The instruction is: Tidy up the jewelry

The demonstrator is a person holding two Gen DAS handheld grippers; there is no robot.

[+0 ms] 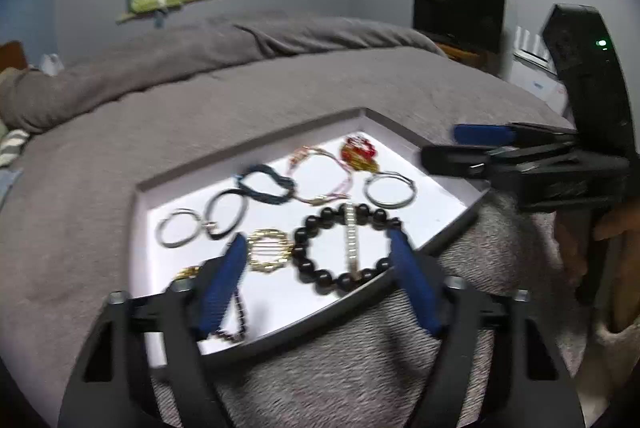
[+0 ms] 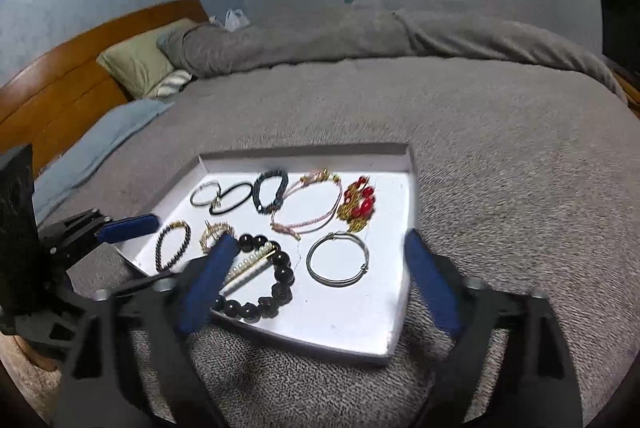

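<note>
A shallow white tray point(image 1: 432, 196) point(image 2: 352, 316) lies on the grey bedcover and holds several pieces laid flat. Among them are a black bead bracelet point(image 1: 308, 262) point(image 2: 282, 274) with a pearl bar clip point(image 1: 351, 236) point(image 2: 252, 264) across it, a gold bracelet point(image 1: 268, 250), a silver bangle point(image 1: 390, 190) point(image 2: 338, 264) and a red and gold piece point(image 1: 358, 152) point(image 2: 358, 204). My left gripper point(image 1: 316, 238) hovers open over the black beads, holding nothing. My right gripper point(image 2: 320, 240) stands open above the bangle, also holding nothing.
The tray also carries a pink cord bracelet point(image 2: 312, 226), dark hair ties point(image 2: 272, 188) and a small dark bead bracelet point(image 2: 158, 252). A rumpled grey duvet point(image 2: 320, 32), pillows point(image 2: 136, 64) and a wooden headboard point(image 2: 60, 84) lie beyond. A dark screen point(image 1: 460, 8) stands at the right.
</note>
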